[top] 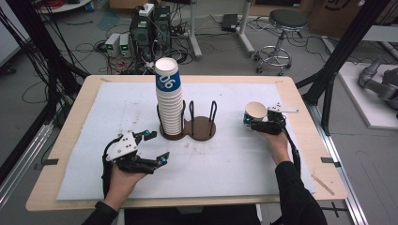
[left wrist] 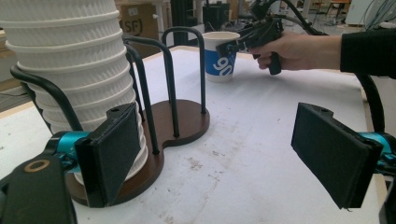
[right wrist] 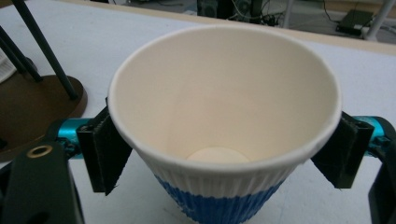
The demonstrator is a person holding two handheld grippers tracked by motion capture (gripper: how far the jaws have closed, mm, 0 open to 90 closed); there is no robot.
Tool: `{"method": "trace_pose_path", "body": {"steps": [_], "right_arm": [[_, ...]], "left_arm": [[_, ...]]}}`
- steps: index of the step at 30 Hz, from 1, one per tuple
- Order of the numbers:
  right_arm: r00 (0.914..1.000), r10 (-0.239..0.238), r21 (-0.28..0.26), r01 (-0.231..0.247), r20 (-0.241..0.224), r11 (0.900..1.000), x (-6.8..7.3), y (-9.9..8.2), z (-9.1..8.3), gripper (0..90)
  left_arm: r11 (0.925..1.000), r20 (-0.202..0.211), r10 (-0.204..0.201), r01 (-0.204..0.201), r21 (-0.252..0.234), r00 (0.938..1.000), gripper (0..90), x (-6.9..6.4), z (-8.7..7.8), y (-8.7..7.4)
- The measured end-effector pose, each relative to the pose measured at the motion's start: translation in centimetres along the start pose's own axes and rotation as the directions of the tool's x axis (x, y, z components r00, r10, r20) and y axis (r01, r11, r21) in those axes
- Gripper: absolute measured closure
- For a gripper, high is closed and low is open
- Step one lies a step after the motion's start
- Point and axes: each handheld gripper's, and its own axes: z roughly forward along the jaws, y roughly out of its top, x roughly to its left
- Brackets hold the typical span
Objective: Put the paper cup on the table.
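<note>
Upright on the table (top: 84, 140), single paper cup (top: 256, 111) at three o'clock of the cup holder (top: 202, 127), between right gripper (top: 261, 123) jaws, contact unclear. Left gripper (top: 151, 146) gaping, empty, at seven o'clock of cup stack (top: 169, 98).

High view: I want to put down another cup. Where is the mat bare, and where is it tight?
Bare: the mat left of the cup stack, and the near strip between the left gripper and the right gripper. Tight: around the holder and the single cup at the right gripper.
</note>
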Motion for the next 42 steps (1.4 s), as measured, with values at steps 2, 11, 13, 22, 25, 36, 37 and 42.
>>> {"method": "trace_pose_path", "body": {"steps": [2,11,13,22,25,36,37,42], "right_arm": [[0.9998,0.017,0.028,-0.017,0.011,0.9995,0.1,-0.1,0.1,17.2],[0.9988,0.001,0.083,-0.005,0.049,0.9965,0.6,0.2,-0.4,14.7],[0.9988,0.0,0.081,-0.004,0.05,0.9967,0.6,0.2,-0.6,14.6],[0.9976,-0.009,0.119,0.0,0.069,0.9929,1.0,0.3,-1.1,14.5],[0.9969,0.0,0.126,-0.01,0.078,0.992,1.0,0.3,-1.6,14.4],[0.999,0.013,0.135,-0.018,0.044,0.9907,1.7,0.2,-3.3,14.5],[0.9992,0.013,0.134,-0.017,0.037,0.9909,1.8,0.3,-3.6,14.5],[0.9996,0.026,0.11,-0.025,-0.005,0.9936,2.3,0.4,-5.3,14.5]], "left_arm": [[1.0,0.004,0.002,-0.002,0.001,1.0,15.6,0.0,0.1,0.0],[0.9999,0.014,0.009,-0.009,0.006,0.9999,15.6,-0.1,0.4,0.0],[0.9999,0.016,0.013,-0.013,0.007,0.9998,15.6,-0.1,0.4,0.1],[0.9999,0.014,0.011,-0.011,0.009,0.9998,15.5,-0.1,0.4,0.1],[0.9999,0.013,0.009,-0.009,0.008,0.9999,15.6,-0.1,0.4,0.0],[0.9999,0.011,0.009,-0.009,0.009,0.9999,15.5,-0.1,0.4,0.0],[0.9999,0.01,0.009,-0.009,0.009,0.9999,15.6,-0.1,0.4,0.0],[0.9999,0.007,0.008,-0.008,0.008,0.9999,15.6,-0.1,0.3,0.0]]}}
